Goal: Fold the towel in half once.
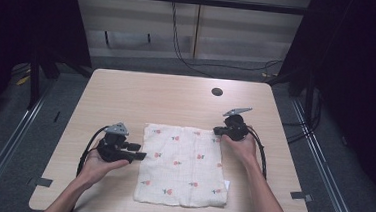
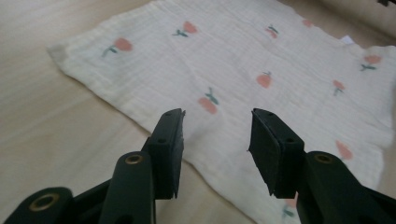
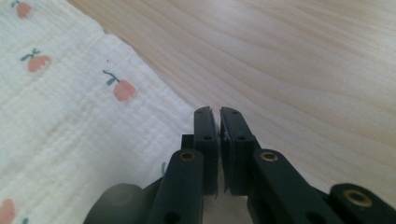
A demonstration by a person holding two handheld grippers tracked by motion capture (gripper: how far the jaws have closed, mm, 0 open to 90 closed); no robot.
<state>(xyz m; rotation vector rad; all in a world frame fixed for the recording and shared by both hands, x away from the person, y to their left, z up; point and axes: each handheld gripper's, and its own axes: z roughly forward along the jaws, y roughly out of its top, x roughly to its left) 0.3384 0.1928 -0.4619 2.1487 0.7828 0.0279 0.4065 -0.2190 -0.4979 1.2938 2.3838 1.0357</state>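
Note:
A white cloth printed with small red flowers lies flat on the wooden table. My left gripper sits at the cloth's left edge, open, with nothing between its jaws. In the left gripper view its jaws hover just above the cloth, spread wide over the near edge. My right gripper is at the cloth's far right corner. In the right gripper view it is shut, and the corner of the cloth runs in between the jaws.
A round cable hole lies in the table beyond the right gripper. Tape marks sit near the front corners. A small white tag sticks out of the cloth's right edge. Bare wood surrounds the cloth on all sides.

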